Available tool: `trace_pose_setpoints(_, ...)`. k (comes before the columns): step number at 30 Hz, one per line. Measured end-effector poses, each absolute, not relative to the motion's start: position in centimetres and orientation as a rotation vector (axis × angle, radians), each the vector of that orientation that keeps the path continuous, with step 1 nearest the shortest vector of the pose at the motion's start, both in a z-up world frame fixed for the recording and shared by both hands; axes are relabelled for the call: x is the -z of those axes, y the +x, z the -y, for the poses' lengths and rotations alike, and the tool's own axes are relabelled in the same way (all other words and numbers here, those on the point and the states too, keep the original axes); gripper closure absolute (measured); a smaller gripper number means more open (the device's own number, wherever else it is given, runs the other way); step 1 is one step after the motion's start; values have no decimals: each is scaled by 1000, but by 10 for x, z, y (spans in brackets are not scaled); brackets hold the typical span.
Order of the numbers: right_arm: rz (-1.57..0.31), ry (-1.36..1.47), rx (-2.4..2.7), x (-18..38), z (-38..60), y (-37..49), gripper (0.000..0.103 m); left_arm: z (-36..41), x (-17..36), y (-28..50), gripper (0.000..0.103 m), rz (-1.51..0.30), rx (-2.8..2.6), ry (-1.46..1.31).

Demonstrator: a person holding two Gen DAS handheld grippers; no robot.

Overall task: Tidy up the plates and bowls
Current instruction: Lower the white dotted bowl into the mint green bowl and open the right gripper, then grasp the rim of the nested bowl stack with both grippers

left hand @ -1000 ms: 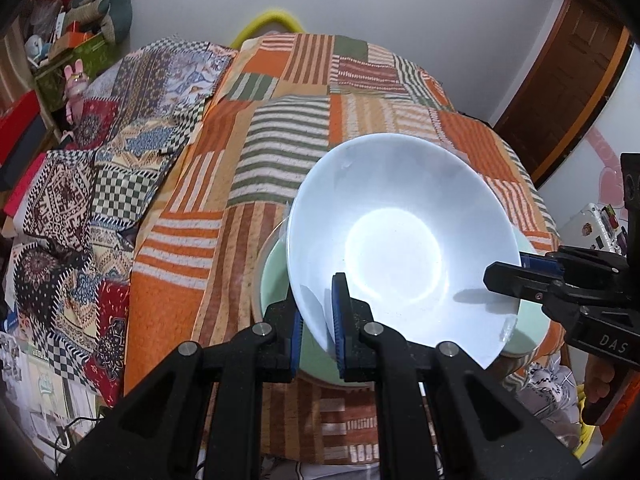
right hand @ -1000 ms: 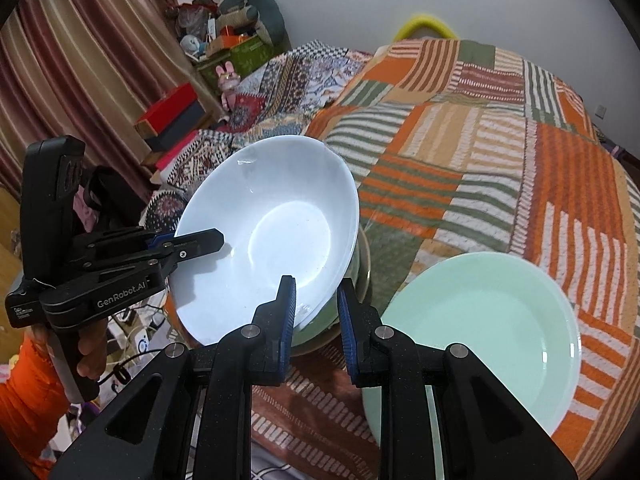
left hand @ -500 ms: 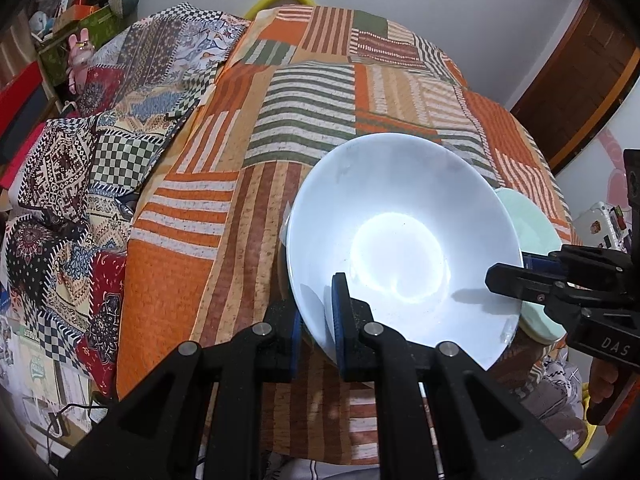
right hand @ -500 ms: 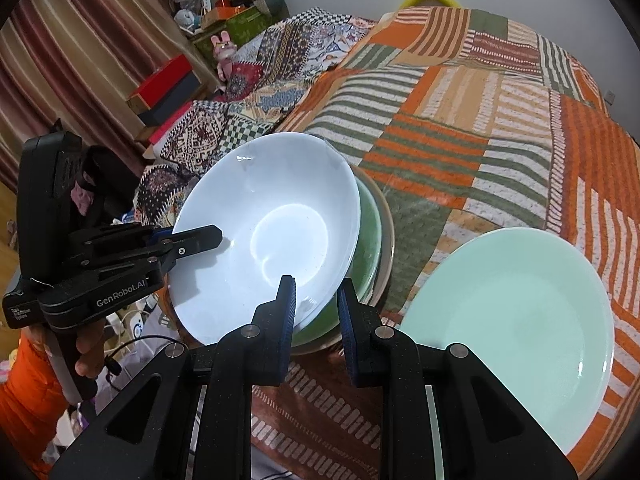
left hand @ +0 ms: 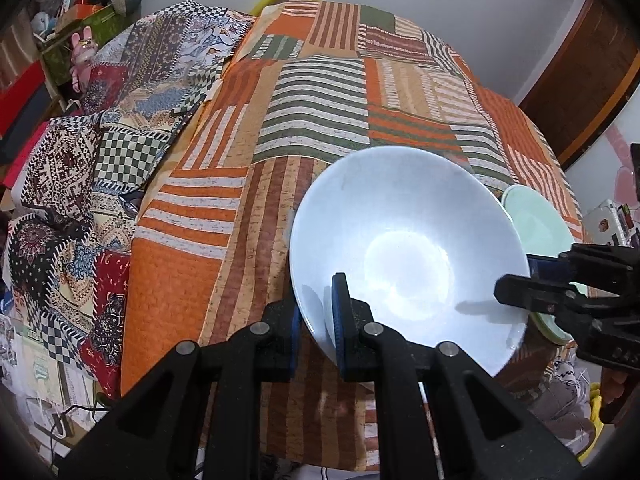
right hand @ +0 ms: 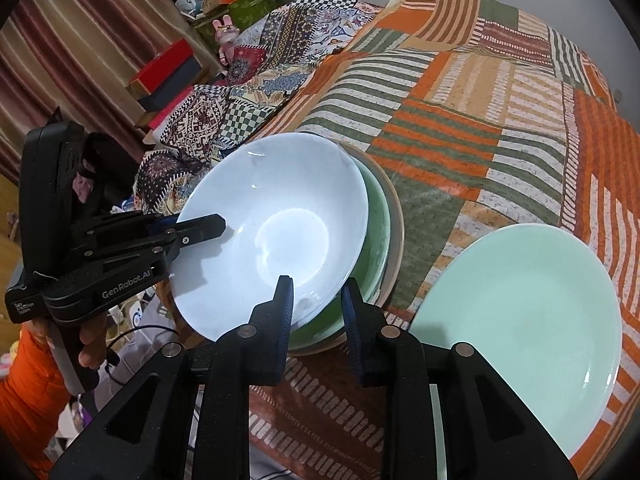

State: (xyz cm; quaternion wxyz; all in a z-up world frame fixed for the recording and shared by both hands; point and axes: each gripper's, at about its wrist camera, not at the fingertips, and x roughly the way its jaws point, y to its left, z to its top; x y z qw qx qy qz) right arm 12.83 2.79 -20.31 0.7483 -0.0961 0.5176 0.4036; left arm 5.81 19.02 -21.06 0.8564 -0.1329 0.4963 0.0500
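A pale blue bowl [left hand: 408, 256] is held tilted above the patchwork table. My left gripper [left hand: 318, 320] is shut on its near rim. In the right wrist view the blue bowl [right hand: 276, 232] rests in a green bowl [right hand: 378, 244] that sits in a beige dish [right hand: 396, 240]. My right gripper [right hand: 316, 304] straddles the blue bowl's rim with the jaws slightly apart, and it shows in the left wrist view [left hand: 532, 280] at the bowl's right edge. A mint green plate [right hand: 516, 316] lies to the right and shows in the left wrist view [left hand: 536, 220].
A patchwork cloth [left hand: 320, 112] covers the table; a second patterned cloth [left hand: 100, 152] hangs off its left side. Boxes and toys [right hand: 224, 4] stand at the back left. A wooden door [left hand: 592, 72] is at the right.
My right gripper's jaws have opened wider around the blue bowl's rim. The left gripper still holds the bowl, and both views have shifted a little to the left.
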Motion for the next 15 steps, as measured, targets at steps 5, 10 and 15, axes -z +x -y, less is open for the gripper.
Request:
trace_pose_setpoints(5, -1111, -265, -882, 199, -29, 125, 67, -189, 210, 60, 91, -1042, -105, -275)
trace_pose_setpoints(10, -1072, -267, -865, 192, -21, 126, 62, -191, 209, 58, 91, -1039, -97, -295)
trace_pose_setpoints(15, -1053, -239, -854, 187, -14, 130, 62, -196, 201, 53, 91, -1021, -97, -331)
